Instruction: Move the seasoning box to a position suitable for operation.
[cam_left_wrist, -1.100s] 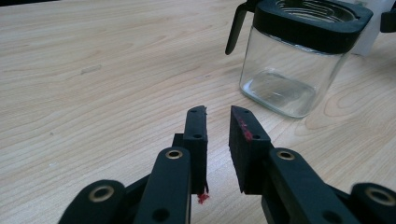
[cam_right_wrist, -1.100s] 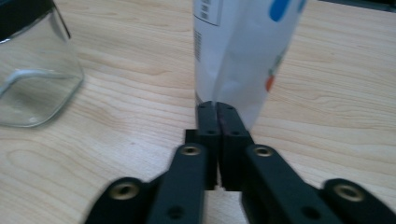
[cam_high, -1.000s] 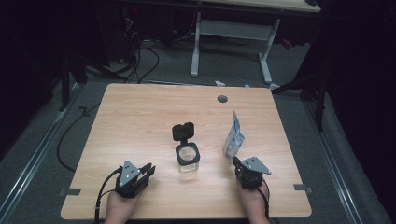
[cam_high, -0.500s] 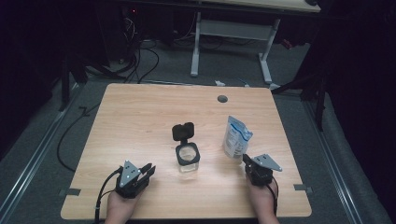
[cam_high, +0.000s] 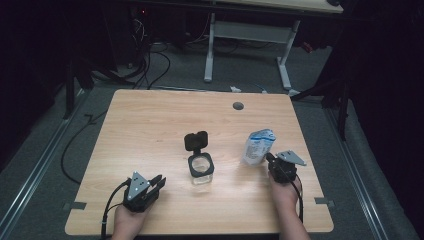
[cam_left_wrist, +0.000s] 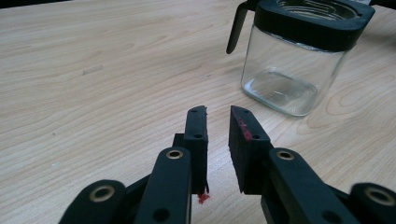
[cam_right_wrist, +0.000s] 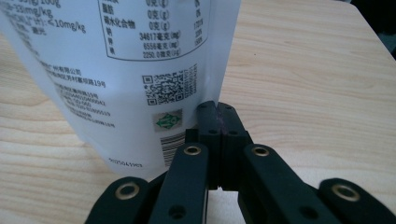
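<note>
Dark room, cables on the floor, wooden table sitting lit in the middle. High view: glass jar standing at table centre, black lid flipped back toward 12 o'clock. Left gripper resting at 8 o'clock from the jar, well apart, pointing at 2 o'clock. Right gripper sitting at 3 o'clock from the jar, clenching the edge of the white pouch, which is standing tilted.

Left gripper view: left gripper jaws standing slightly parted, nothing between them, bare table under them; jar at 1 o'clock, empty.

Right gripper view: right gripper jaws pressed together, pinching the side seam of the pouch, printed label and QR code facing the camera, pouch spreading toward 10 o'clock.

Versus a second ago: right hand and pouch are sitting farther out toward the table's right edge, pouch turned broader to the camera; left gripper and jar staying put.
</note>
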